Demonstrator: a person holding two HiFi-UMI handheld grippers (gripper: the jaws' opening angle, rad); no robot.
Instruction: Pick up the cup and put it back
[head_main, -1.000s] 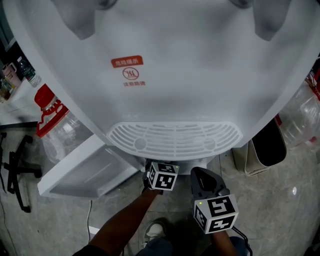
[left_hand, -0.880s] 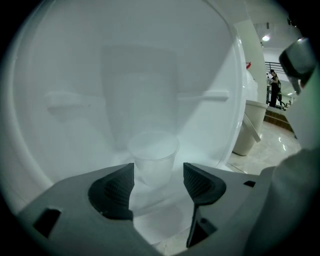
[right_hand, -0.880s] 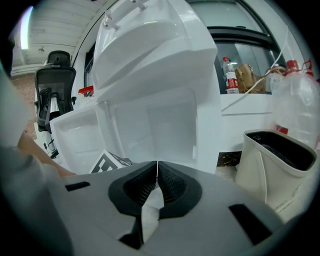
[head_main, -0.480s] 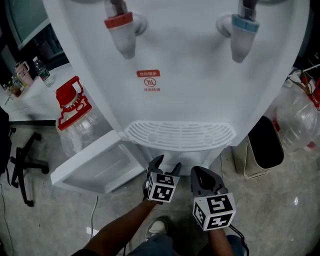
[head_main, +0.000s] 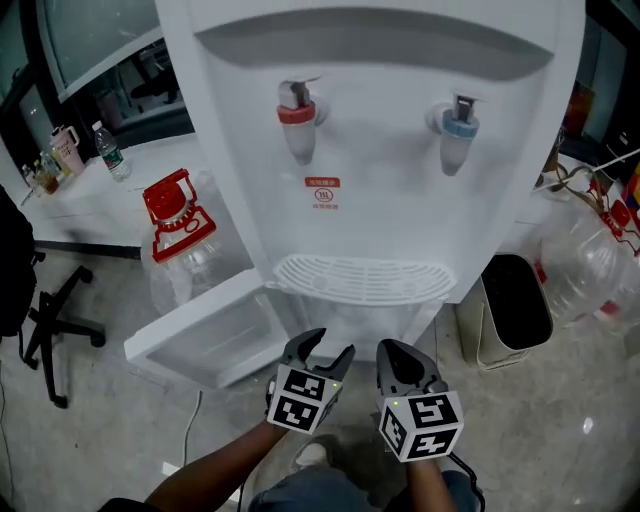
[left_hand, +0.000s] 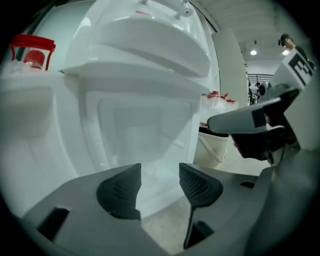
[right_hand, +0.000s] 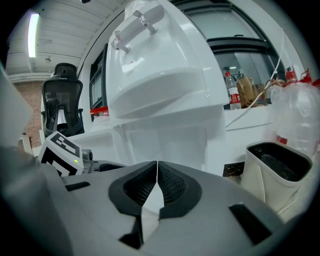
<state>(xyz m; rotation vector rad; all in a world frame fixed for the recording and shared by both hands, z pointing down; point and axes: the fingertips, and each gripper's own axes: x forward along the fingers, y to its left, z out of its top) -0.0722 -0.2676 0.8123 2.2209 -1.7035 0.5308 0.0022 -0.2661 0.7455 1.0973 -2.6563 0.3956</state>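
No cup shows in any view. A white water dispenser (head_main: 370, 150) stands in front of me, with a red tap (head_main: 300, 125), a blue tap (head_main: 457, 135) and a slotted drip tray (head_main: 360, 280). Its lower cabinet door (head_main: 215, 335) hangs open to the left. My left gripper (head_main: 328, 348) is held in front of the open cabinet (left_hand: 145, 135); its jaws (left_hand: 160, 170) are open, have just been closing, and have nothing between them. Beside it on the right, my right gripper (head_main: 400, 352) is shut with its pads (right_hand: 172, 185) together on nothing.
A large clear bottle with a red cap (head_main: 178, 215) stands left of the dispenser. A beige bin (head_main: 510, 305) with a dark inside and empty clear bottles (head_main: 590, 260) are on the right. An office chair base (head_main: 55, 320) is at far left.
Both grippers have risen, the left one more, coming out from under the drip tray so its jaws show. The head view has lifted, bringing the taps into sight.
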